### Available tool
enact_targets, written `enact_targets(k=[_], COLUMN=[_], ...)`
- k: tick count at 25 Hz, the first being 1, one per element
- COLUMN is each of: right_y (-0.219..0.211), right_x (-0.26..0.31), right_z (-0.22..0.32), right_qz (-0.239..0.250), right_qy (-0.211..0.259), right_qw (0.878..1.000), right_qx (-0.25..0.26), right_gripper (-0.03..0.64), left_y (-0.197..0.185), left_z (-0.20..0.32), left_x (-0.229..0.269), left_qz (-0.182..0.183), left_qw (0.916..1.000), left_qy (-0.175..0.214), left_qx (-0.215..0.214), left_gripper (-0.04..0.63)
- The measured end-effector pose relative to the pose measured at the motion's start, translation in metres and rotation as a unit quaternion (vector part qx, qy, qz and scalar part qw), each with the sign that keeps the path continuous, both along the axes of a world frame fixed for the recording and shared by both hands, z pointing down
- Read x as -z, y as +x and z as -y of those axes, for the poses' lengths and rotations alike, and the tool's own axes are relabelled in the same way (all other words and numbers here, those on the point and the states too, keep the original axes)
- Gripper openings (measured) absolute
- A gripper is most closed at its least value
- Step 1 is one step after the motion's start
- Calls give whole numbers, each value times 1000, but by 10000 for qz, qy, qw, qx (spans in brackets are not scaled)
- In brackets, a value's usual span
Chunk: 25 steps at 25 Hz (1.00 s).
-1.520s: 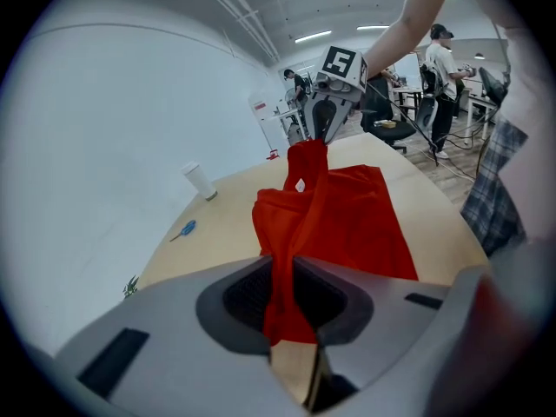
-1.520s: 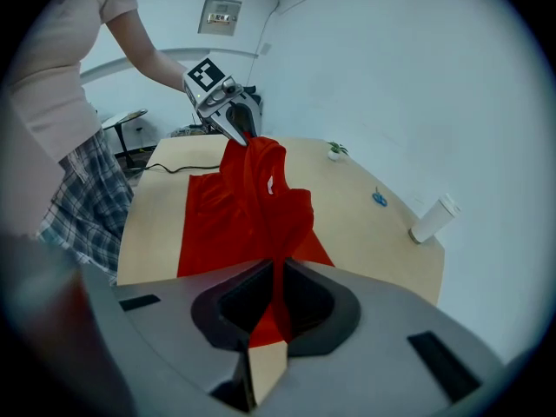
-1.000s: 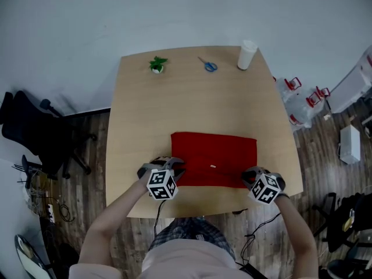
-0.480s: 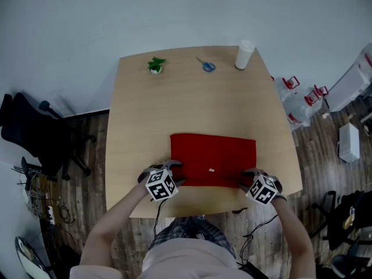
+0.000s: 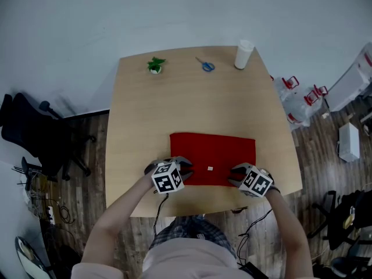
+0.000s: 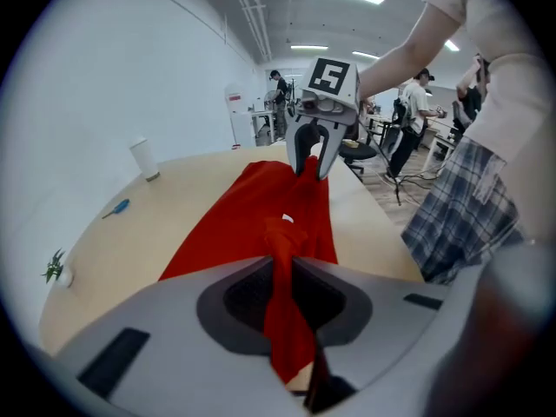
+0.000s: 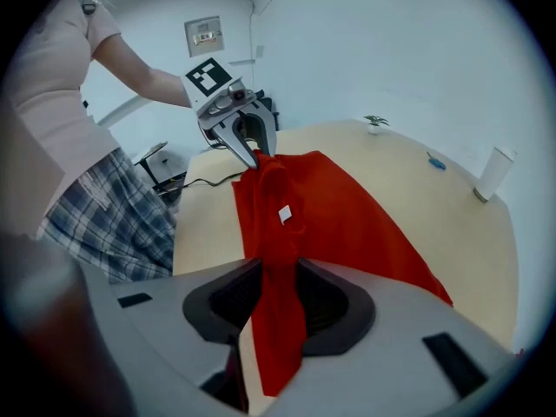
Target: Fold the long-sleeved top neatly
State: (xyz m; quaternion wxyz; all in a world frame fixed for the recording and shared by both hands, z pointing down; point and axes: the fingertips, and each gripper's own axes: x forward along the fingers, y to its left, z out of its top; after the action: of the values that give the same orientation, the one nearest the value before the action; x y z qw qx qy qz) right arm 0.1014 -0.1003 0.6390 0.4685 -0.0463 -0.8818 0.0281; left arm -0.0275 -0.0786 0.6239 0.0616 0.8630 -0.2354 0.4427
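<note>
L gripper & R gripper both pinch the red top.
Jaws just closed tight on bunched cloth at its near corners; rest lies flat, a neat rectangle, on the table, near half.

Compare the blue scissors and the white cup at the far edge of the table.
The scissors lie flat, the cup stands upright. The scissors have blue handles, the cup is plain white. Both sit near the far edge of the table, clear of the red top.
</note>
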Motion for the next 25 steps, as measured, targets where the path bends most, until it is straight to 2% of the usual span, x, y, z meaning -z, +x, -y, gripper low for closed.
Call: enact_targets(k=[4,7,10,13,19,22,25], right_y=[12,25,35,42,40,33,28], right_x=[-1,-18,-35,-48,-42,-16,20], right_z=[-23,-36,-51,-58,-52,-39,-9], right_qz=[-101,-377,-721,-895,-697,-282,368], right_qy=[-133,-224,-263,-247,-379,-402,-305], right_qw=[9994,9983,9959,9945,9966,9987,9964], right_qx=[307,377,481,477,232,-95,-696], right_gripper=[137,152,163,181,187,189,189], left_y=[2,2,3,4,5,5,-1], left_z=[-32,-51,-67,-76,-75,-67,-44], left_x=[-2,-13,-25,-34,-32,-11,29], left_qz=[-186,-207,-153,-86,-262,-760,-1675], left_qw=[9981,9951,9916,9901,9892,9878,9765], left_qy=[-531,-925,-1243,-1363,-1429,-1356,-1187], left_qx=[-241,-292,-315,-333,-177,86,657], left_gripper=[97,152,178,204,221,221,222])
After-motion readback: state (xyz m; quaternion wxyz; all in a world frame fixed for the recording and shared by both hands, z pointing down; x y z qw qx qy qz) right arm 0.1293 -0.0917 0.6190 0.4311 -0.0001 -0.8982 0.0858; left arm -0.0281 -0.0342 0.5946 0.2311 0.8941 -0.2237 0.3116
